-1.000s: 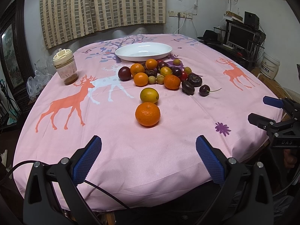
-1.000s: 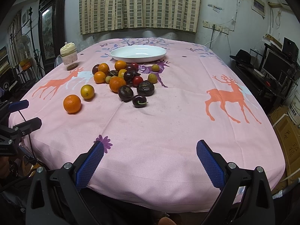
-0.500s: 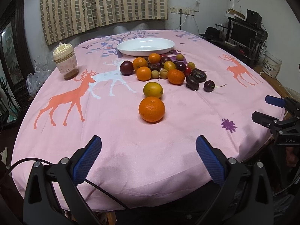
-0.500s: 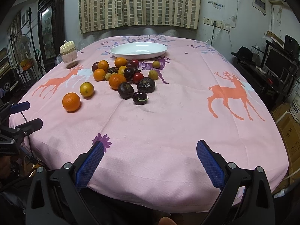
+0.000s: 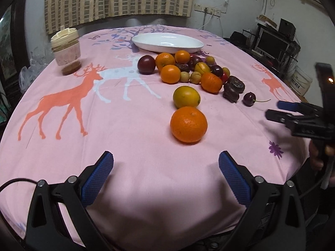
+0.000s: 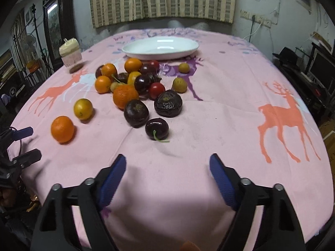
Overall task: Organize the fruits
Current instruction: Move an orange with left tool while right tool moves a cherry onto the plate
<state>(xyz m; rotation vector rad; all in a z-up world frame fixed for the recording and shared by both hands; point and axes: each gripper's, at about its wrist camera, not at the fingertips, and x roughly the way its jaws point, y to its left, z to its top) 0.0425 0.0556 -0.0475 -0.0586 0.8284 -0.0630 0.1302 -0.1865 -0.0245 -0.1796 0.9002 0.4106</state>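
A pile of fruits lies on the pink deer tablecloth in front of a white empty plate. Nearest the left gripper are a large orange and a yellow lemon; the gripper is open and empty, just short of the orange. The right gripper is open and empty, close to a dark cherry with a stem and two dark wrinkled fruits. Several oranges, plums and small yellow fruits sit behind. Each gripper shows at the edge of the other's view.
A lidded plastic jar stands at the far left of the table. Striped curtains hang behind. A desk with a monitor is to the right; a dark cabinet stands at the left.
Both grippers have moved forward over the table toward the fruit. The left is now close to the large orange, the right close to the cherry. Both stay open.
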